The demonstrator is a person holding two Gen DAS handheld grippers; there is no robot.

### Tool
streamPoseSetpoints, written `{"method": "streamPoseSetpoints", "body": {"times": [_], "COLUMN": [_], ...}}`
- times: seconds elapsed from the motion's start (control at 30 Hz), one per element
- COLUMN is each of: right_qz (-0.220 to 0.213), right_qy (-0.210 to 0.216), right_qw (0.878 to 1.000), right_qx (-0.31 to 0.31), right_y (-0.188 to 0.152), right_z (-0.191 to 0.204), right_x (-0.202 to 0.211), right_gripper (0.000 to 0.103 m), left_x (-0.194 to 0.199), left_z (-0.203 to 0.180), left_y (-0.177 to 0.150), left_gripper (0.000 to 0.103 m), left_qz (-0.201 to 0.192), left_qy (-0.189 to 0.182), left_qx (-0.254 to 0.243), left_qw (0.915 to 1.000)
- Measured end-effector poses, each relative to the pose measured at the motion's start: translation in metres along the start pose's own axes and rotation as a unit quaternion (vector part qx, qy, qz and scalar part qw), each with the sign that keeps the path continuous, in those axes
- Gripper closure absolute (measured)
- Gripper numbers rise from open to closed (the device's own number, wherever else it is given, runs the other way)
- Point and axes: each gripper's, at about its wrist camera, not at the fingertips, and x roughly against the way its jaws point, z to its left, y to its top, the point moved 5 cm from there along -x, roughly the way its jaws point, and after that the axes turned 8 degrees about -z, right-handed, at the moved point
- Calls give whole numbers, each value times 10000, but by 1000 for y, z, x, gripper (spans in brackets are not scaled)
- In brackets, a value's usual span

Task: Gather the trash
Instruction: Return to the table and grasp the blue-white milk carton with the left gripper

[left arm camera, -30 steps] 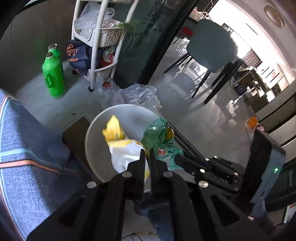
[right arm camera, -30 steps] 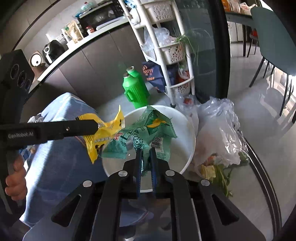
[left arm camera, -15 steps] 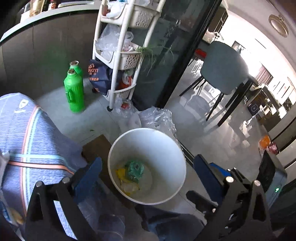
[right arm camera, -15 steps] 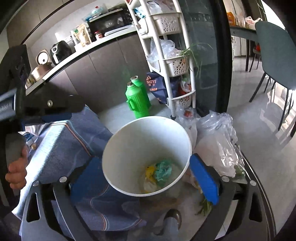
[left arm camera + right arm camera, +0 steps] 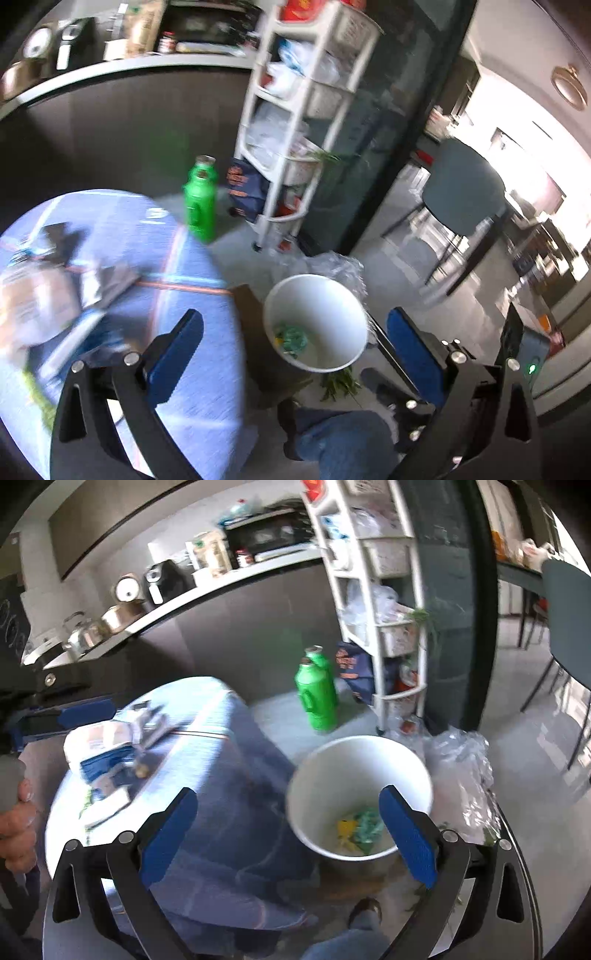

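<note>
I hold my left claw (image 5: pixel 291 343) and right claw (image 5: pixel 288 830) wide open and empty above the bin (image 5: pixel 417 764), where both wrappers (image 5: pixel 360 830) lie, freeing them for the litter on the table (image 5: pixel 221 746) beside the bin.

One white bin (image 5: pixel 360 746), two wrappers (image 5: pixel 360 829), two green bottles (image 5: pixel 317 698), one rack (image 5: pixel 384 590).
</note>
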Motion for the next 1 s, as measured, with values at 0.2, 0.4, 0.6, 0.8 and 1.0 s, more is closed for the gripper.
{"method": "streamPoseSetpoints", "body": {"times": [0.2, 0.4, 0.6, 0.8, 1.0], "right_qz": [80, 203, 509, 702, 887], "right_qy": [535, 855, 1203, 1296, 1181], "right_qw": [9984, 9947, 9904, 9866, 9848], "right_qx": [190, 534, 460, 701, 911], "right_y": [5, 1, -7, -15, -21], "right_z": [55, 107, 144, 175, 182], "right_x": [12, 16, 8, -2, -14], "right_gripper": [8, 8, 9, 9, 23], "left_x": [71, 121, 147, 138, 82], "left_z": [62, 122, 164, 181, 182], "left_y": [-20, -48, -67, -69, -63], "left_gripper": [4, 4, 4, 4, 19], "left_qz": [-264, -332, -444, -453, -8], "left_qy": [772, 1376, 1559, 1432, 1018], "left_qx": [360, 753, 1109, 954, 697], "left_qw": [9960, 9871, 9805, 9841, 9924]}}
